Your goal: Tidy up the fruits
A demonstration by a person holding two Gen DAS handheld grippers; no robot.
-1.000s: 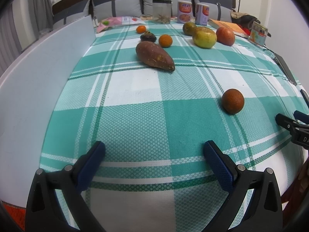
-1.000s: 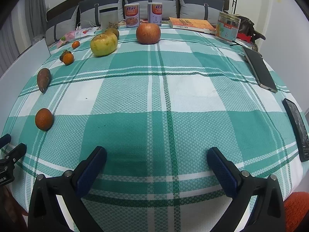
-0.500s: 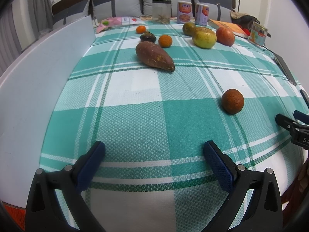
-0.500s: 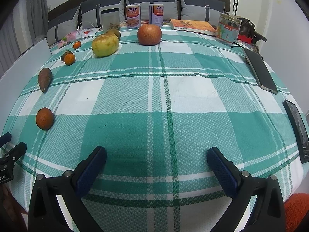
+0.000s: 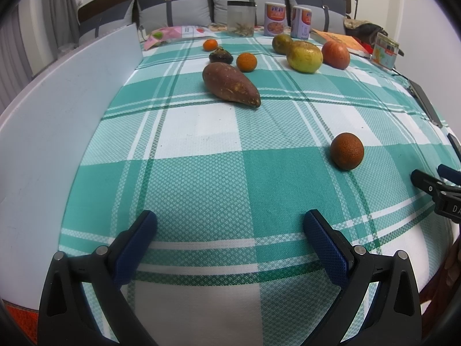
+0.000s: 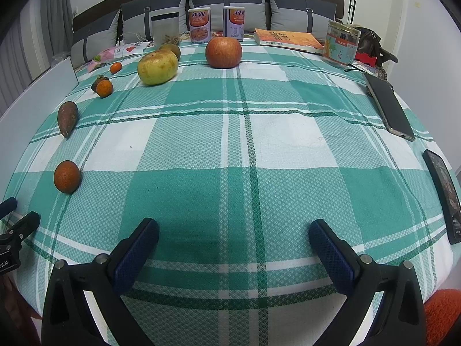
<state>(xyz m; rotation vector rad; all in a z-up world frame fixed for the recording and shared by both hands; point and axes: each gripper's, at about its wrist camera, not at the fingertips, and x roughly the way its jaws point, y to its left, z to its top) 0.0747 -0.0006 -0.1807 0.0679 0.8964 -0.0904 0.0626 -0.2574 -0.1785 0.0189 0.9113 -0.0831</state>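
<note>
Both spread wide, gripping nothing: left gripper [image 5: 230,232] and right gripper [image 6: 233,233], hovering low over the green-and-white checked tablecloth [image 6: 259,150]. Closest up, round rusty-orange fruit [image 5: 346,150], ahead-right of the left one, so nearer that side. Further back, brown tapered sweet potato [image 5: 230,84], pointing near-right.

Place: a home living room is indicated.
Seating: a sofa [image 6: 230,0] with grey cushions [image 6: 299,8] is seen behind the table.
Table: a green checked tablecloth [image 6: 245,150] is spread.
Belongings: a book [image 6: 288,39], phones [image 6: 389,106] and snack tins [image 6: 199,26] are laid out.
</note>
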